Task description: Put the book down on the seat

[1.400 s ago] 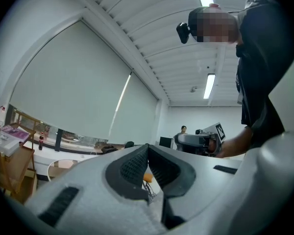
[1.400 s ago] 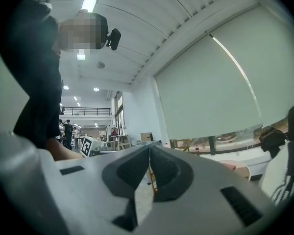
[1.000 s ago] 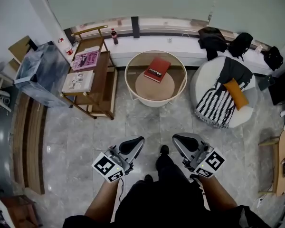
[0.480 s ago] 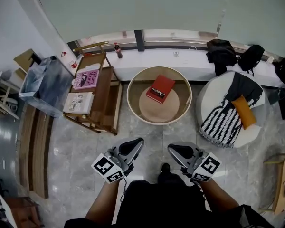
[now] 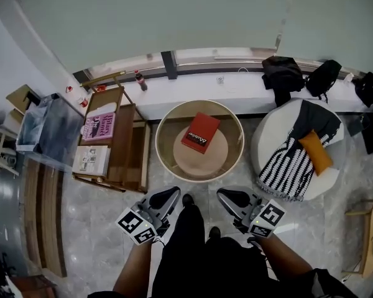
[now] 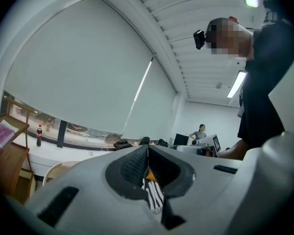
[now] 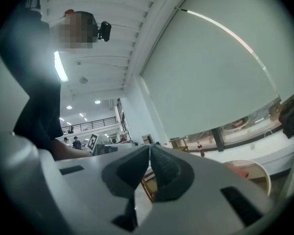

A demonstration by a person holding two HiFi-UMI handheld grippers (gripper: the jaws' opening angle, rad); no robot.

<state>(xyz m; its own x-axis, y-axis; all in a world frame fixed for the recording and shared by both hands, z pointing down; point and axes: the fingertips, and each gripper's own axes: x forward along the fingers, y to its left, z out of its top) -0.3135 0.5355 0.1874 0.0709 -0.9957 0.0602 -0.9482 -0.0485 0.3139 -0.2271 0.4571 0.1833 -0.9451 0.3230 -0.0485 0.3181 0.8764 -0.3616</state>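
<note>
A red book (image 5: 200, 133) lies flat on the tan top of a round white-rimmed table (image 5: 163, 129) ahead of me. The seat (image 5: 267, 123), a round white pouf with a black-and-white striped blanket (image 5: 287, 160) and an orange cushion (image 5: 315, 152), stands to the table's right. My left gripper (image 5: 172, 194) and right gripper (image 5: 222, 195) hang side by side just short of the table's near rim, both shut and empty, well apart from the book. In the left gripper view the jaws (image 6: 147, 149) meet, with the striped blanket (image 6: 154, 195) showing behind them. The right gripper (image 7: 149, 149) is likewise closed.
A wooden shelf rack (image 5: 125, 143) with magazines stands left of the table, and a grey-blue bin (image 5: 46, 128) beyond it. A cola bottle (image 5: 138, 79) and dark bags (image 5: 282, 73) sit on the window ledge. My dark-clothed legs (image 5: 186, 241) are between the grippers.
I have walked forward: the table, book and seat have come nearer to the grippers. Both grippers travelled along with me and stayed shut.
</note>
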